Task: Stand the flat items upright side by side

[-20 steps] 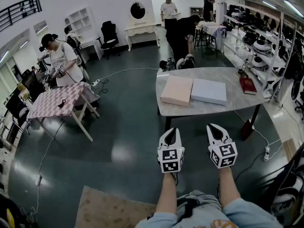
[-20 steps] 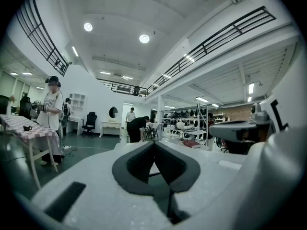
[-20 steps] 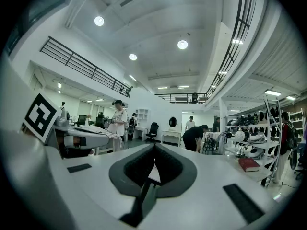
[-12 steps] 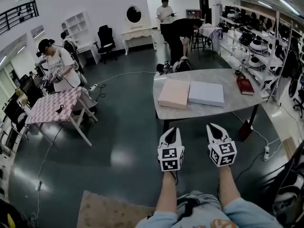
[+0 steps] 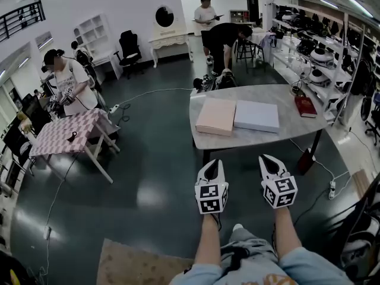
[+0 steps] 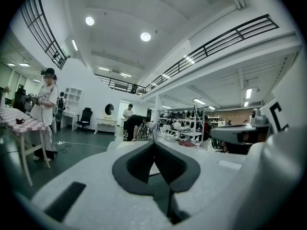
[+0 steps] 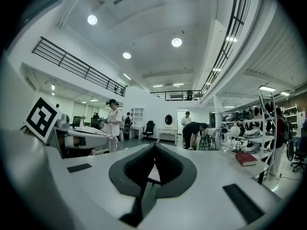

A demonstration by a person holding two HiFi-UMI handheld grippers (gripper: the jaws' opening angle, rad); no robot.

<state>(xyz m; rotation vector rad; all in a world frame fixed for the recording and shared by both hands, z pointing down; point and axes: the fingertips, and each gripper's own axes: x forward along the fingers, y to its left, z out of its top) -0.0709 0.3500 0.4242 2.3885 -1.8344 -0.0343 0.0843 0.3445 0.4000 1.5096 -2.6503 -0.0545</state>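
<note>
Quick count: two flat boxes on the bench (image 5: 237, 140), one pink box (image 5: 217, 116) and one grey box (image 5: 256, 116), plus a single red book (image 5: 307, 105). Both boxes lie flat and touch edge to edge, pink at 9 o'clock of grey, with the book off at 3 o'clock near the bench's far end.

Two tongs too. The left tongs (image 5: 214, 165) and right tongs (image 5: 266, 159) are both clenched on nothing, held level and well short of the bench, which sits at 12 o'clock from them.

Compared with a moment ago, the bench has drifted a bit left in the head view. The boxes haven't budged.

Shelves (image 5: 320, 52) at 2 o'clock hold rounded gear too small to name.
</note>
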